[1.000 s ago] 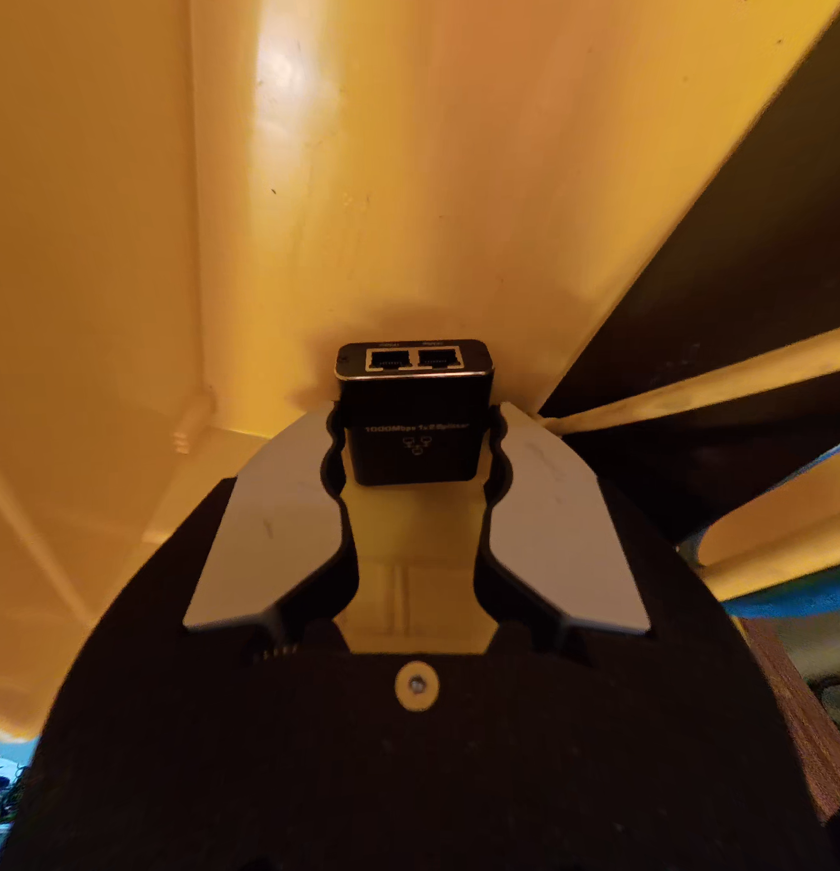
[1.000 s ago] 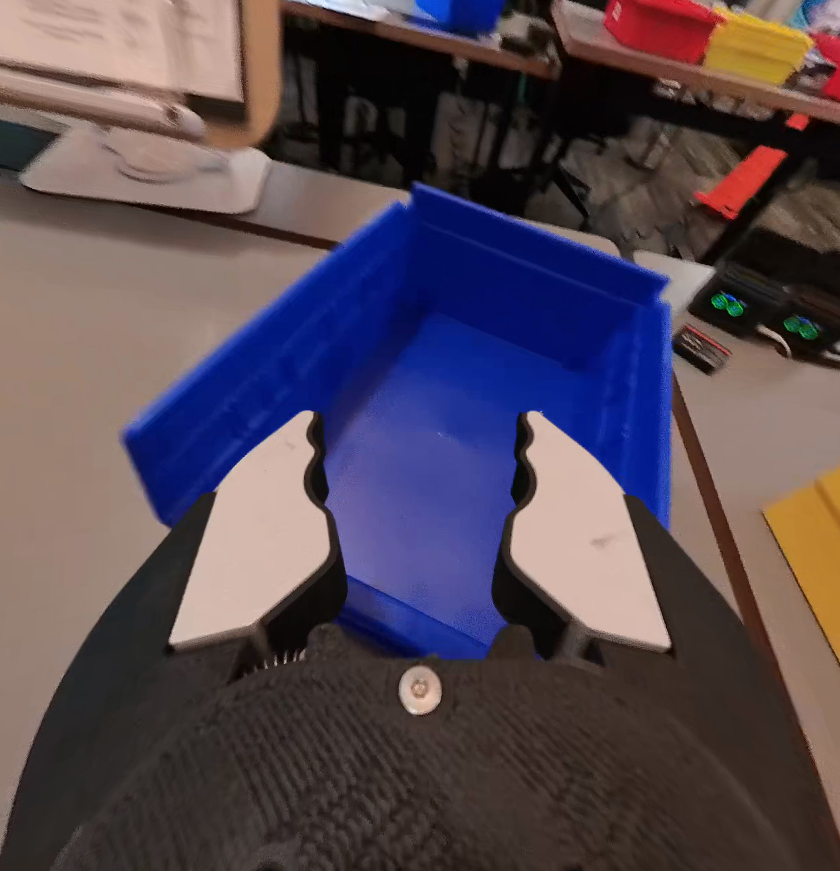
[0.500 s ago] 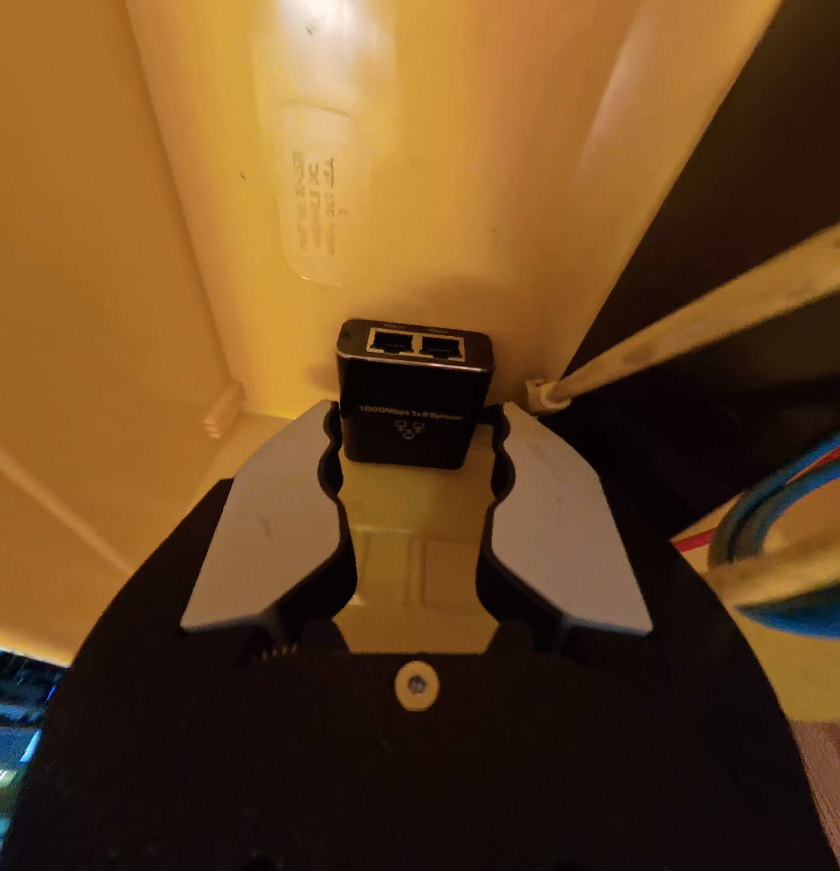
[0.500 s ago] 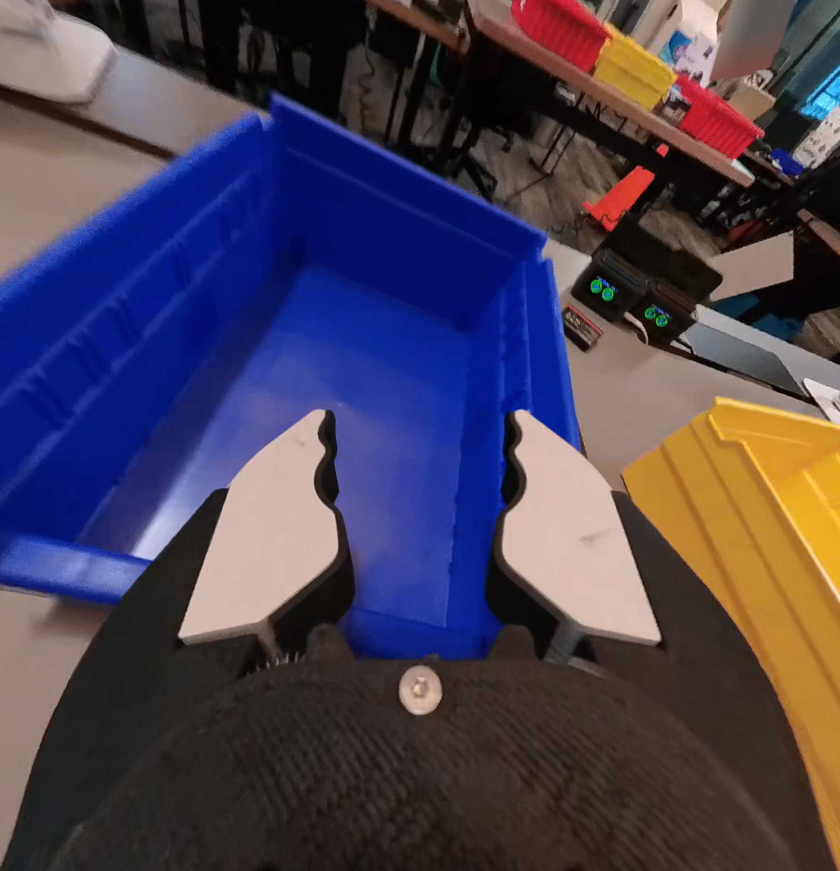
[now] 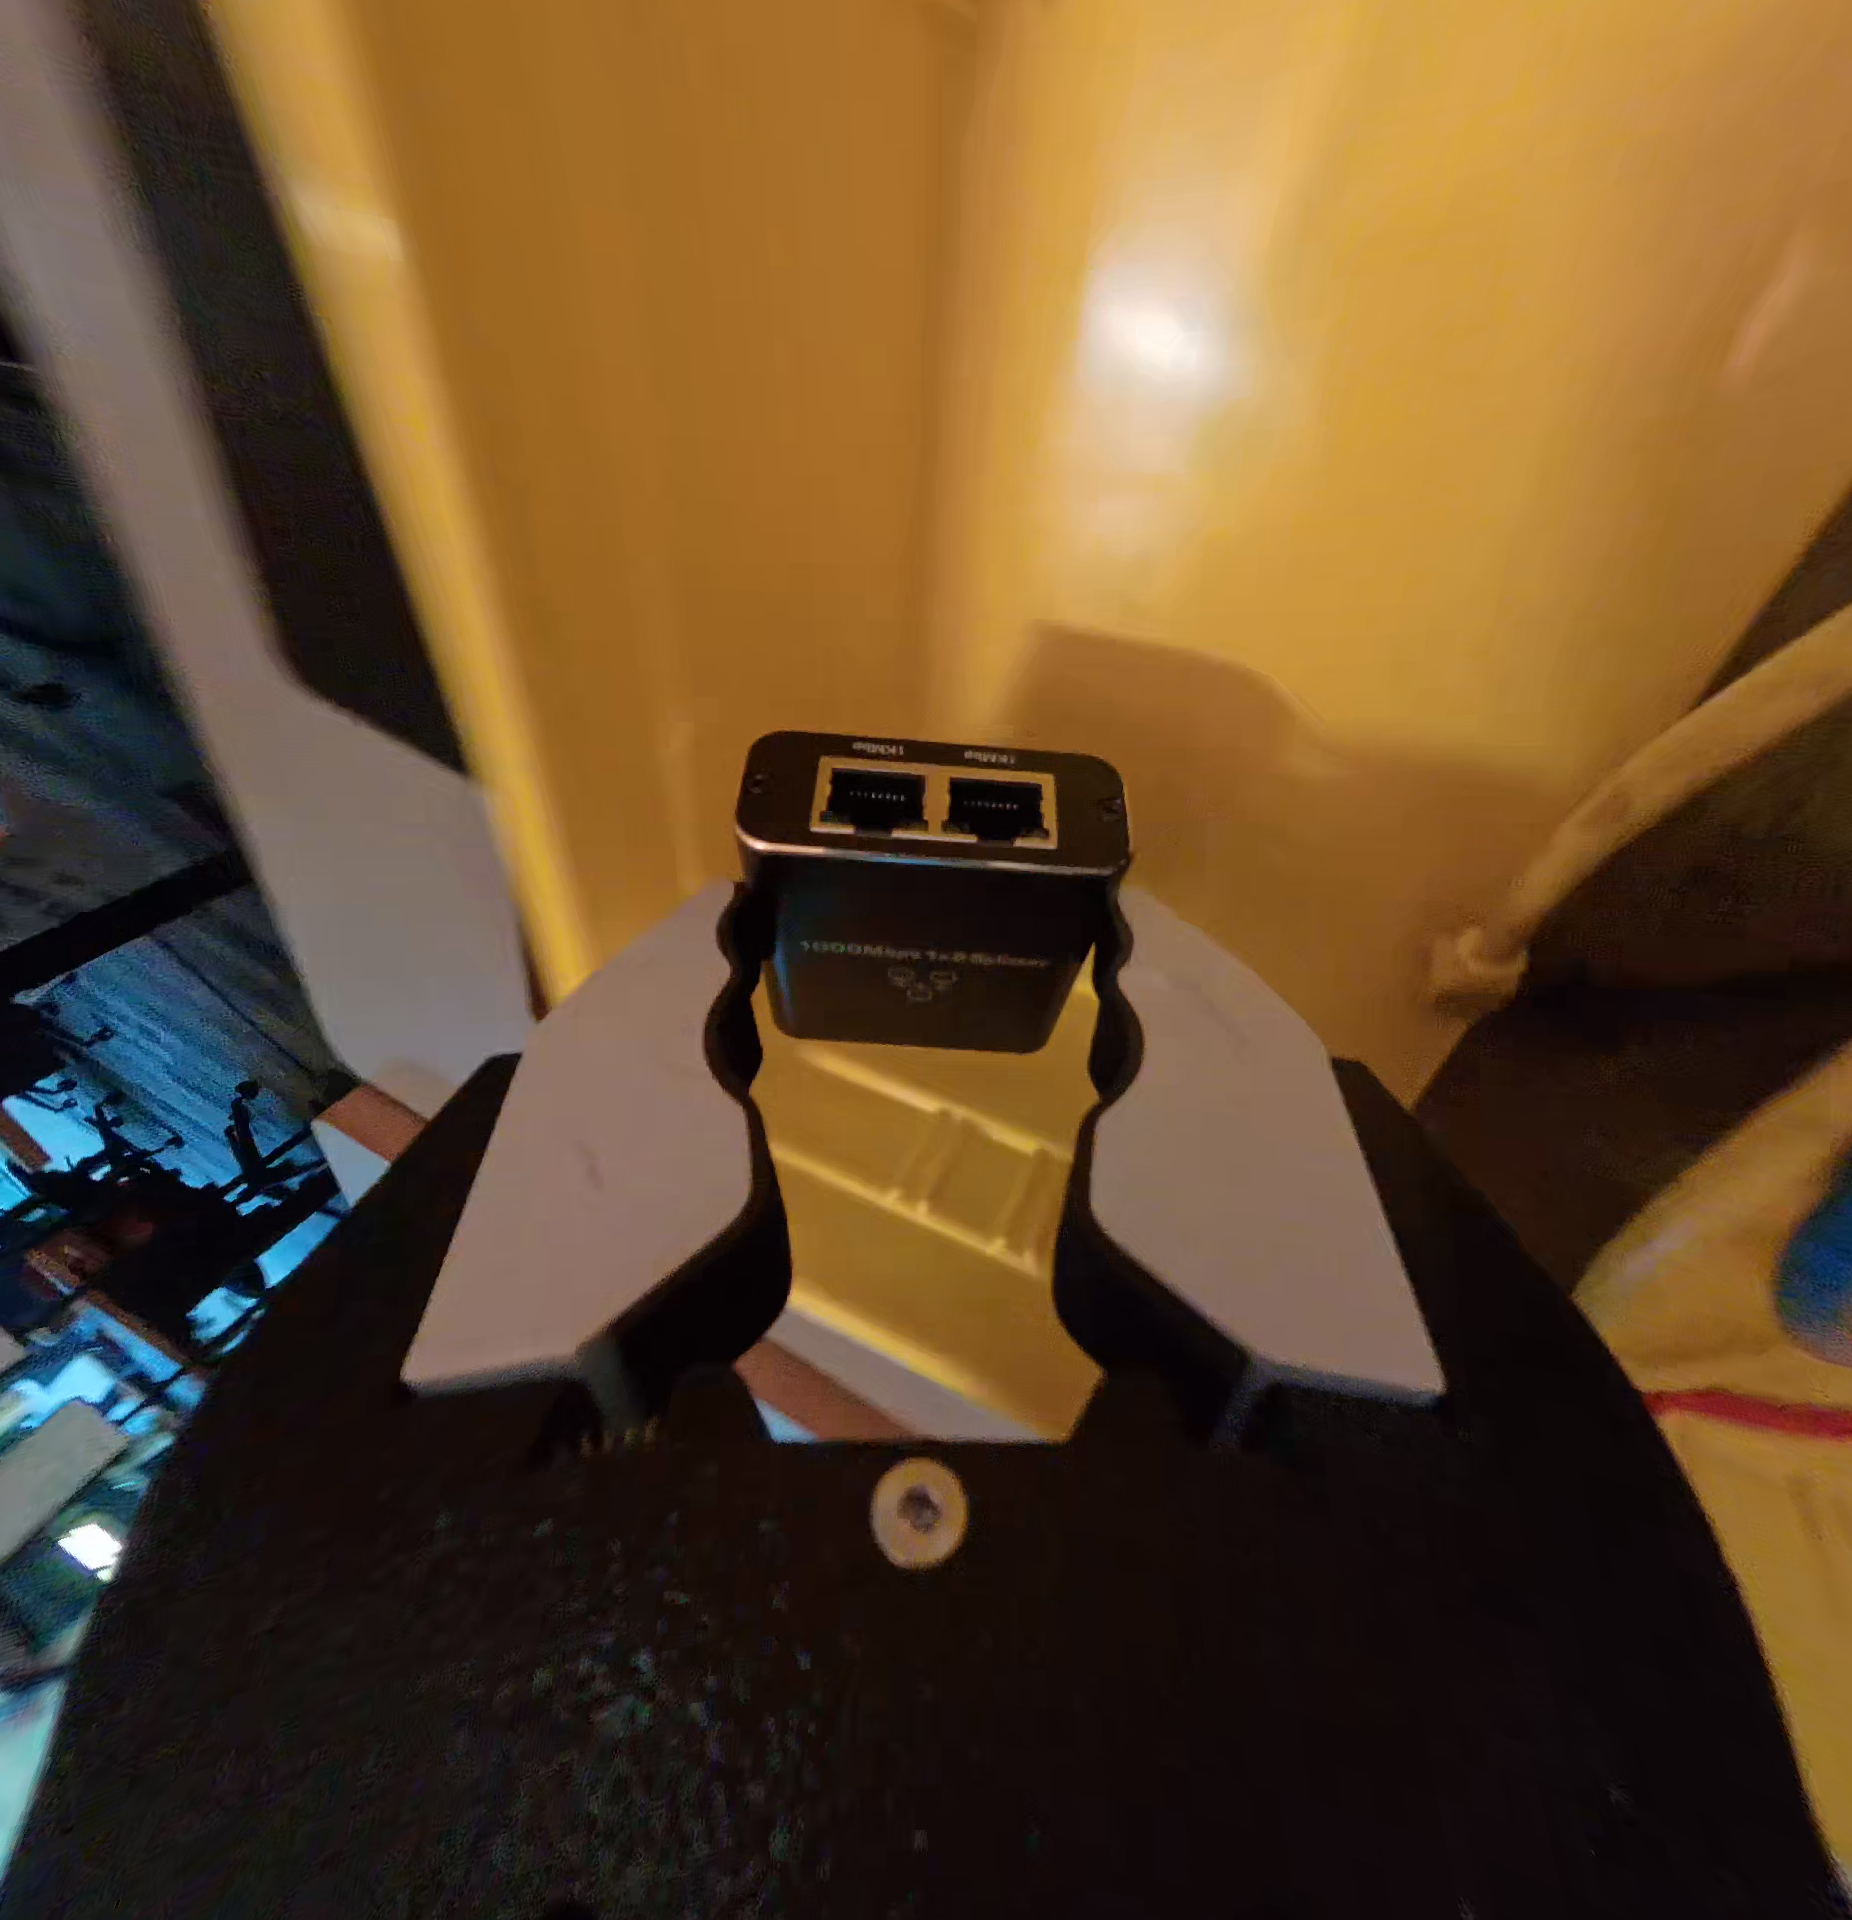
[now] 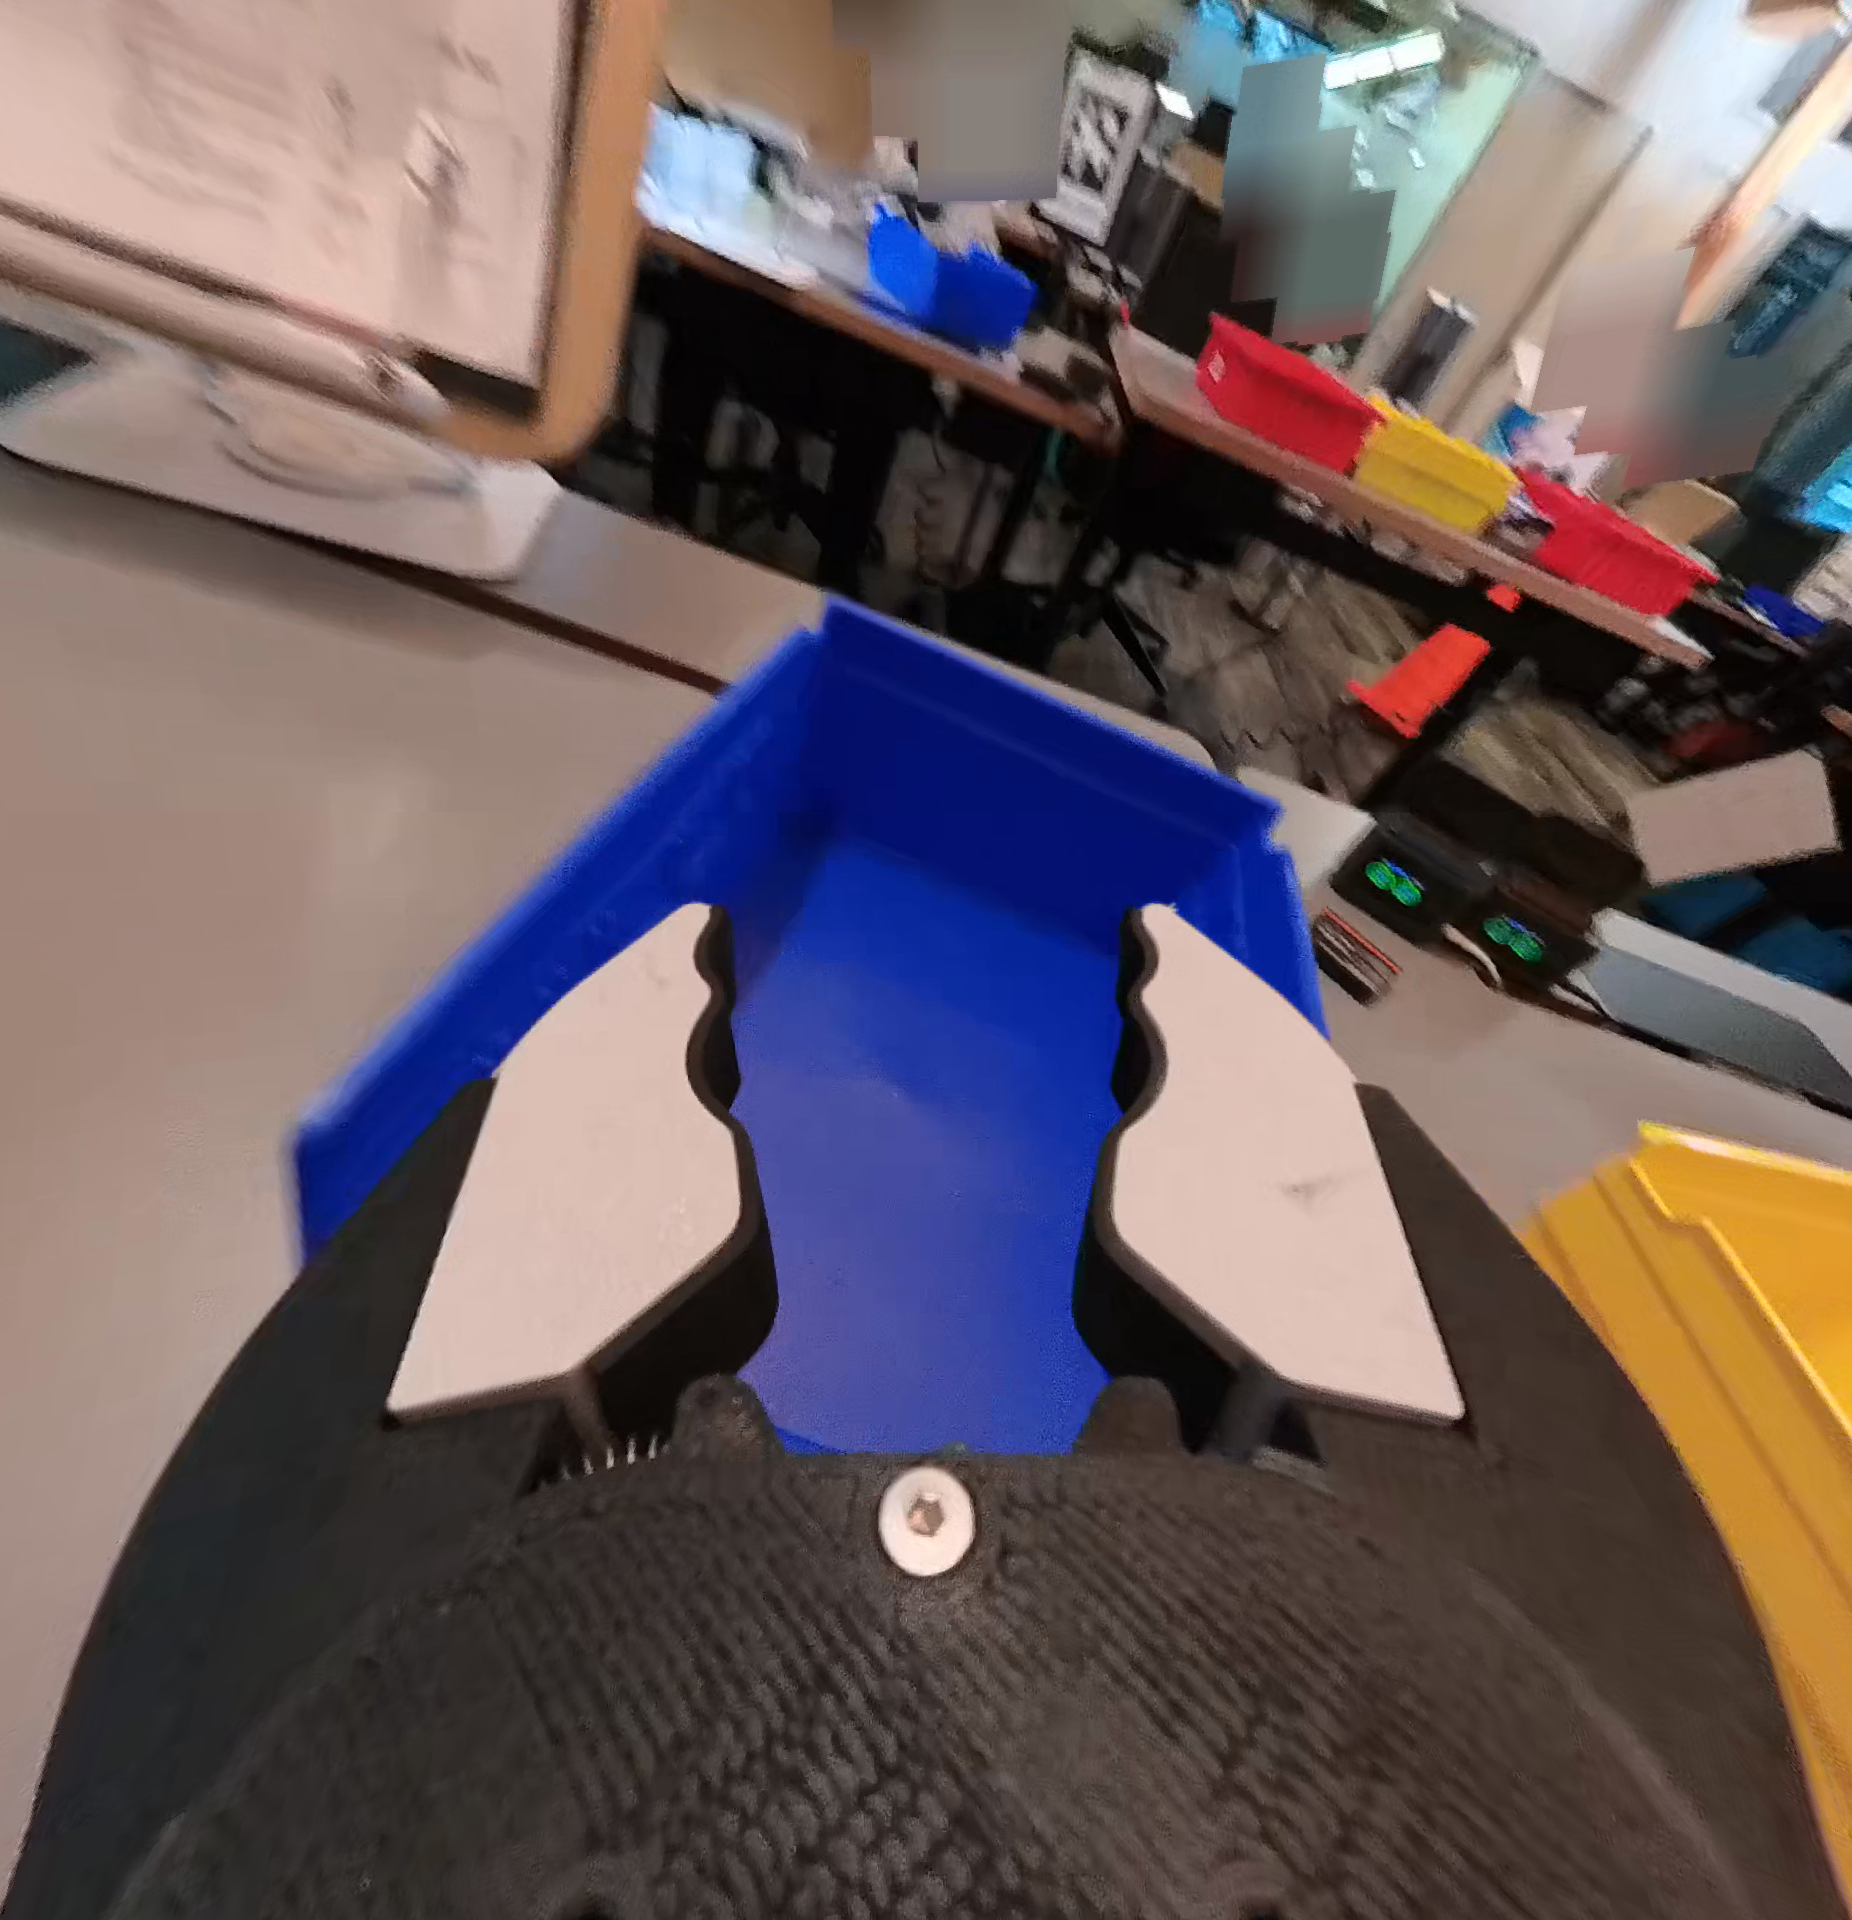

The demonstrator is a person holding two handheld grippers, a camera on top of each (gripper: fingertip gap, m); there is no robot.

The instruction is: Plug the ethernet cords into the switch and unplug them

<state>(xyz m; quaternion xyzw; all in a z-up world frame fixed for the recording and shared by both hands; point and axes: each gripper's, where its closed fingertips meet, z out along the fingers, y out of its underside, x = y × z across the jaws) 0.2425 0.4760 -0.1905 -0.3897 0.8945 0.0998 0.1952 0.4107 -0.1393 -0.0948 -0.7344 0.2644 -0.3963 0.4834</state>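
Sitting clamped between the fingertips of the left gripper [image 5: 927, 935], the switch [image 5: 930, 883], a small black box, is showing two empty ports side by side on its far face. It is hanging inside a yellow bin [image 5: 1265, 416], whose walls are filling the view from 11 to 2 o'clock. At 4 o'clock something blue [image 5: 1836, 1273] and a red cord [image 5: 1774, 1418] are lying blurred against yellow plastic; whether they are ethernet cords cannot be told. The right gripper [image 6: 927, 971] is holding nothing, its jaws standing wide apart over an empty blue bin [image 6: 1005, 748] on the grey desk [image 6: 226, 831]. A yellow bin [image 6: 1732, 1299] is sitting at 4 o'clock, just beside the blue one.
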